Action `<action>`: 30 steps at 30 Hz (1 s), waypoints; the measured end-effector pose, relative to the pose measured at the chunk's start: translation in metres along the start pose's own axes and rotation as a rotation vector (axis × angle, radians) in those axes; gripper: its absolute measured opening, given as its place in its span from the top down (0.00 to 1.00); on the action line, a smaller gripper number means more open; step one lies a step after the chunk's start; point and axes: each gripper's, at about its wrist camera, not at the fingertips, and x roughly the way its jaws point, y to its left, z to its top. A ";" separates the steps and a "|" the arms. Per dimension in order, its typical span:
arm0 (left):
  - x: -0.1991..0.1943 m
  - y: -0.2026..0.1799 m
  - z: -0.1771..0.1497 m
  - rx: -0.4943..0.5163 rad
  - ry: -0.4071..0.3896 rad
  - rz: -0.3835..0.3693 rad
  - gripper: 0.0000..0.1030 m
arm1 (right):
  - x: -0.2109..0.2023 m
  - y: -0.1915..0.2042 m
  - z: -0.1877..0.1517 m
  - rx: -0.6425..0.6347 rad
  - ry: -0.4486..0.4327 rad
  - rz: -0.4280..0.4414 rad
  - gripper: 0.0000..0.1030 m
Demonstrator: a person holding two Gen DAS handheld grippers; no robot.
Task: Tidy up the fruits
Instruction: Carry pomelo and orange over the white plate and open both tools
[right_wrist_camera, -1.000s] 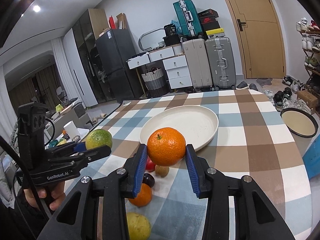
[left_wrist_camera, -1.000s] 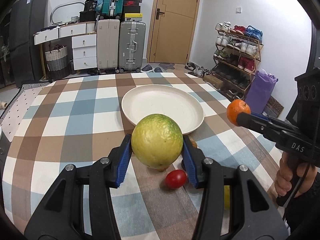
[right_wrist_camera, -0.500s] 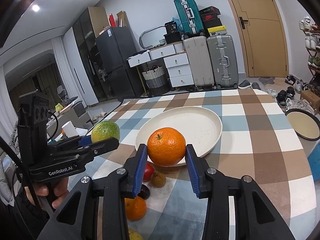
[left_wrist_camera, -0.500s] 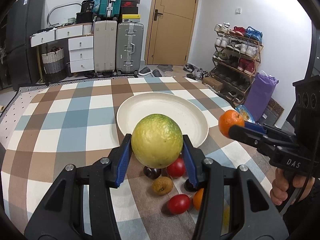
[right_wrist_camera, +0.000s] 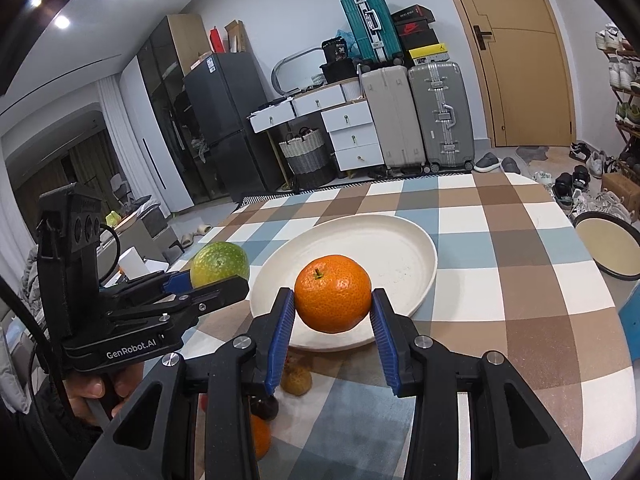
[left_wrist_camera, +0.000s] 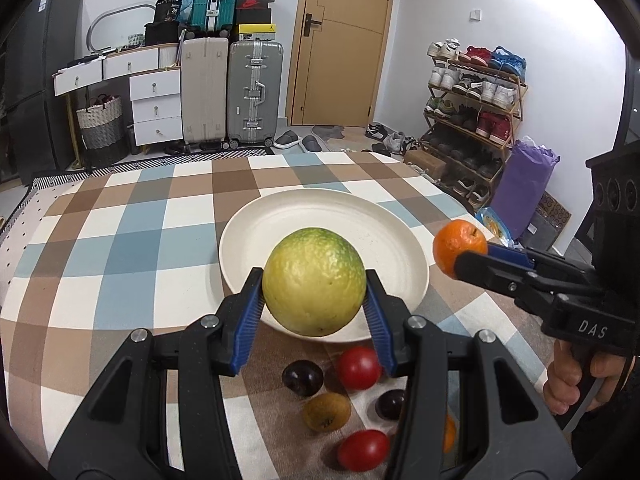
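Observation:
My left gripper (left_wrist_camera: 314, 304) is shut on a large yellow-green citrus fruit (left_wrist_camera: 314, 282), held over the near rim of a wide cream plate (left_wrist_camera: 360, 224). The right gripper (right_wrist_camera: 333, 314) is shut on an orange mandarin (right_wrist_camera: 333, 293), also above the plate's (right_wrist_camera: 400, 248) near edge. Each view shows the other gripper from the side: the mandarin (left_wrist_camera: 459, 246) to the right, the green fruit (right_wrist_camera: 219, 264) to the left. On the checked tablecloth before the plate lie two red tomatoes (left_wrist_camera: 358, 368), two dark plums (left_wrist_camera: 303, 377), a brown kiwi (left_wrist_camera: 327, 412) and an orange (right_wrist_camera: 260, 436).
The round table's checked cloth (left_wrist_camera: 120, 232) reaches far left and back. A dark-rimmed round tray (right_wrist_camera: 608, 248) sits off the table's right side. Suitcases (left_wrist_camera: 256, 92), white drawers (left_wrist_camera: 156, 104) and a shoe rack (left_wrist_camera: 472, 120) stand beyond. A person's hand (left_wrist_camera: 576, 376) grips the right handle.
Both grippers have moved forward with their fruit, from the loose fruit pile to the plate's near rim. More of the loose fruit shows below the left gripper. Neither grip has changed.

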 end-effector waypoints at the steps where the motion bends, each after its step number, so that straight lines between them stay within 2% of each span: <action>1: 0.003 0.000 0.001 0.002 0.002 -0.001 0.56 | 0.002 -0.001 0.001 0.000 0.005 -0.001 0.62; 9: 0.023 0.004 0.004 0.008 0.018 -0.002 0.56 | 0.020 -0.007 0.009 -0.008 0.032 -0.016 0.62; 14: 0.033 0.008 0.002 0.015 0.047 0.009 0.56 | 0.031 -0.009 0.004 -0.005 0.080 -0.015 0.62; 30: 0.047 0.012 -0.002 0.010 0.090 0.019 0.56 | 0.055 -0.010 -0.002 0.009 0.162 -0.045 0.61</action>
